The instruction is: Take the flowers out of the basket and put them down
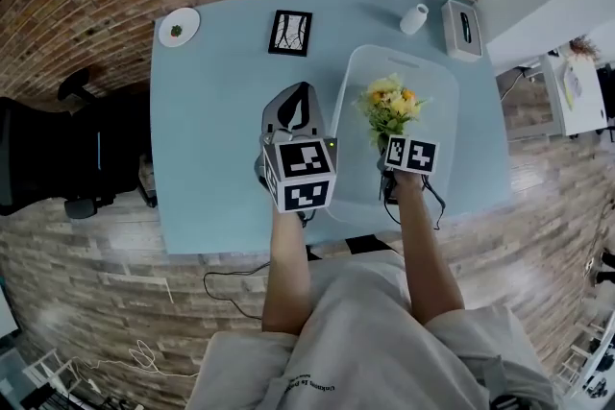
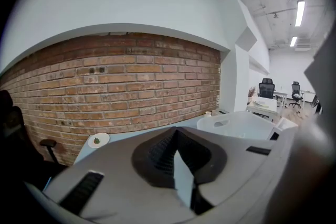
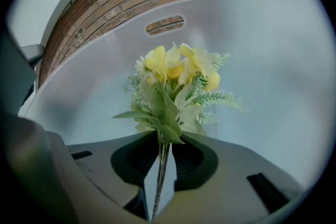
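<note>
A bunch of yellow flowers (image 1: 389,106) with green leaves stands up inside the translucent white basket (image 1: 357,72) on the pale blue table (image 1: 221,139). My right gripper (image 1: 392,143) reaches into the basket from the near side. In the right gripper view its jaws are shut on the thin green stems just below the flowers (image 3: 173,81), with the basket wall (image 3: 262,50) behind them. My left gripper (image 1: 300,99) hovers over the table just left of the basket. Its jaws (image 2: 178,152) are shut on nothing, and the basket (image 2: 239,124) shows to its right.
At the table's far edge stand a framed picture (image 1: 290,32), a small white plate (image 1: 179,26), a white vase (image 1: 414,18) and a tissue box (image 1: 461,29). A black office chair (image 1: 58,149) sits off the table's left end. A brick wall (image 2: 121,92) rises behind the table.
</note>
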`<state>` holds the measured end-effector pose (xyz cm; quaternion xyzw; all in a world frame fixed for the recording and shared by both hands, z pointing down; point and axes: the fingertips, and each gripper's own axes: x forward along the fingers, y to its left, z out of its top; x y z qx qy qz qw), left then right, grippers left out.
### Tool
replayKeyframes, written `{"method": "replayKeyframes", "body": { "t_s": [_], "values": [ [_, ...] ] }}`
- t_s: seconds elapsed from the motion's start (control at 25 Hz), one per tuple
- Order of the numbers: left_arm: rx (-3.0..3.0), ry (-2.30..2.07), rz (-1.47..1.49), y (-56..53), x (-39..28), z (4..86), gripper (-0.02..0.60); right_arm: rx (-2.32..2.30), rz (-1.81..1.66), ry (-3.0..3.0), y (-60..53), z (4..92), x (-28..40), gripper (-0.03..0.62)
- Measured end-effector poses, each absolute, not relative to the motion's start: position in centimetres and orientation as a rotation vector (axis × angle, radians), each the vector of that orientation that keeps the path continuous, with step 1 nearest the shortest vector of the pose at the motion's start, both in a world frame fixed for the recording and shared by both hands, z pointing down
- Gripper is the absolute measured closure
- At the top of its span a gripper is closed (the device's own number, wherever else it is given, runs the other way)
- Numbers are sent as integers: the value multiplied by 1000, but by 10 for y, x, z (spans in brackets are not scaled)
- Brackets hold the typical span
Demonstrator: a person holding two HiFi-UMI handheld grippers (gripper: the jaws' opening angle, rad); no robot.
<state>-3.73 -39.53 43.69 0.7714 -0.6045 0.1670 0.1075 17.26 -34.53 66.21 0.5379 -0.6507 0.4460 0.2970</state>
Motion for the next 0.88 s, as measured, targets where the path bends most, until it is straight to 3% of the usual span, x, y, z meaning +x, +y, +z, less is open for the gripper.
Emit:
{"method": "replayKeyframes", "body": {
  "t_s": [0.88],
  "values": [
    [2497, -1557, 356, -323, -18, 400, 563, 1740, 644, -2093, -327, 471, 144, 500]
  ]
}}
